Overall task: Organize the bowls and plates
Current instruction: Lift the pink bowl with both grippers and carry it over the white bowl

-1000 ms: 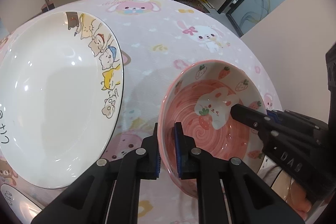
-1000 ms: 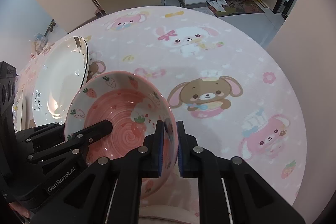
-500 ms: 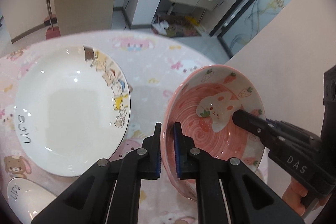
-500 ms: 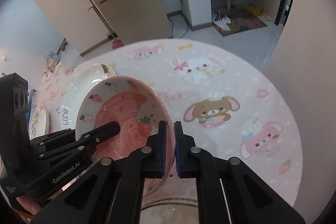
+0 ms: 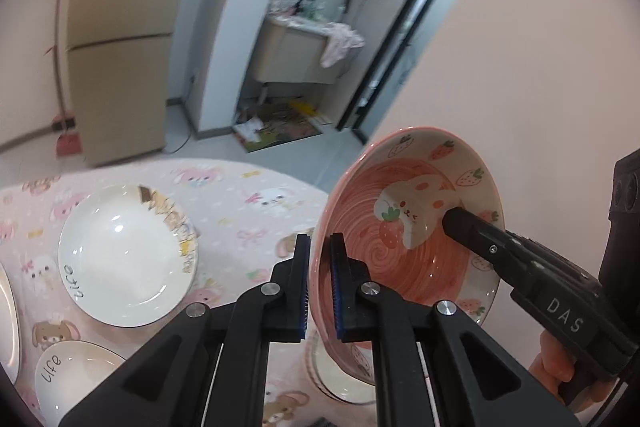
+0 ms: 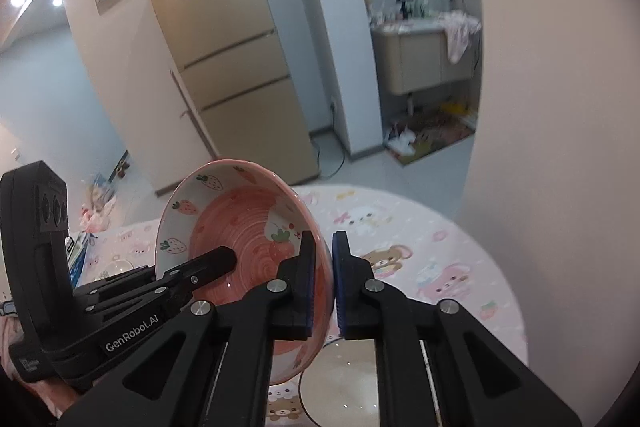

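A pink bowl with a rabbit and strawberries inside hangs in the air above the table, held by both grippers. My left gripper is shut on its left rim. My right gripper is shut on its right rim, and that same bowl fills the left of the right wrist view. Each view shows the other gripper reaching into the bowl. A white plate with cartoon cats and "life" on its rim lies on the table to the left. Another white dish sits right below the bowl.
The round table has a pink cartoon-animal cloth. More "life" dishes lie at the near left. A plain wall stands close on the right. Beyond the table are a fridge and a sink cabinet.
Both grippers have lifted the pink bowl well up off the table and the views have tilted up toward the room. The plates below now look smaller and farther away.
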`<state>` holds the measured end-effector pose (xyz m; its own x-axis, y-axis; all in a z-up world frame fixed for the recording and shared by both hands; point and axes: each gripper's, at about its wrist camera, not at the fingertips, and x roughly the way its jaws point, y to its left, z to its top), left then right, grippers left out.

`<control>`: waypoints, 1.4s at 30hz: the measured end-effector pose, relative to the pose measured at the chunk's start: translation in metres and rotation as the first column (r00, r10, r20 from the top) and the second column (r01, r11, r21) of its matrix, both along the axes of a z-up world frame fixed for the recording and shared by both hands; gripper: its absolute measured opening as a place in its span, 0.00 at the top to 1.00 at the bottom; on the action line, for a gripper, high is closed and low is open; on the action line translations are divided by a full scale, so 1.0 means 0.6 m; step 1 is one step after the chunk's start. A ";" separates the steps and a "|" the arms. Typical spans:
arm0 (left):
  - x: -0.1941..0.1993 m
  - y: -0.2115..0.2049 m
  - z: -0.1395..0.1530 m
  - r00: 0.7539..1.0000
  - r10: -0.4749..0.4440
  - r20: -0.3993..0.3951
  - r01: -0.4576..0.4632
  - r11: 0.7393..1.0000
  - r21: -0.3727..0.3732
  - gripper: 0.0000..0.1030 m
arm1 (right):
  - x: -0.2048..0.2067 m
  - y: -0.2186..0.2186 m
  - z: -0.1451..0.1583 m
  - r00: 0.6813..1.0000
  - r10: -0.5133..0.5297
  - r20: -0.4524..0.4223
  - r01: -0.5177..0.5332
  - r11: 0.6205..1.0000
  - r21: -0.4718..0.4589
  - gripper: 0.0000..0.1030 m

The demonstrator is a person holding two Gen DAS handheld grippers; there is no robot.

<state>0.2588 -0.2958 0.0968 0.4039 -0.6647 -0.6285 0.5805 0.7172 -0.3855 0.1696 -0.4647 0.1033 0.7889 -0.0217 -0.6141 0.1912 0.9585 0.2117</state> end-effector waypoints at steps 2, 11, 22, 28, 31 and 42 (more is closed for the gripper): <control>-0.014 -0.010 0.005 1.000 -0.022 0.007 0.022 1.000 0.014 0.91 | -0.023 0.003 0.004 1.000 -0.018 0.012 0.018 0.999 -0.026 0.93; -0.092 -0.070 0.036 0.993 -0.099 0.059 0.094 0.992 0.084 0.91 | -0.092 -0.028 0.023 0.993 -0.119 0.017 0.119 0.992 -0.047 0.92; -0.128 -0.082 -0.018 0.997 -0.077 0.023 0.072 0.983 0.169 0.91 | -0.111 -0.041 -0.030 0.997 -0.077 -0.026 0.077 0.997 0.019 0.93; -0.117 -0.094 -0.084 0.992 -0.111 -0.063 0.121 0.974 0.191 0.91 | -0.105 -0.060 -0.079 0.993 -0.078 -0.089 0.084 0.994 0.065 0.93; -0.108 -0.100 -0.112 0.990 -0.106 -0.093 0.124 0.969 0.212 0.91 | -0.097 -0.066 -0.106 0.989 -0.088 -0.121 0.098 0.992 0.083 0.92; -0.092 -0.112 -0.159 0.988 -0.100 -0.114 0.130 0.944 0.304 0.90 | -0.067 -0.063 -0.172 0.977 -0.083 -0.198 0.107 0.988 0.116 0.91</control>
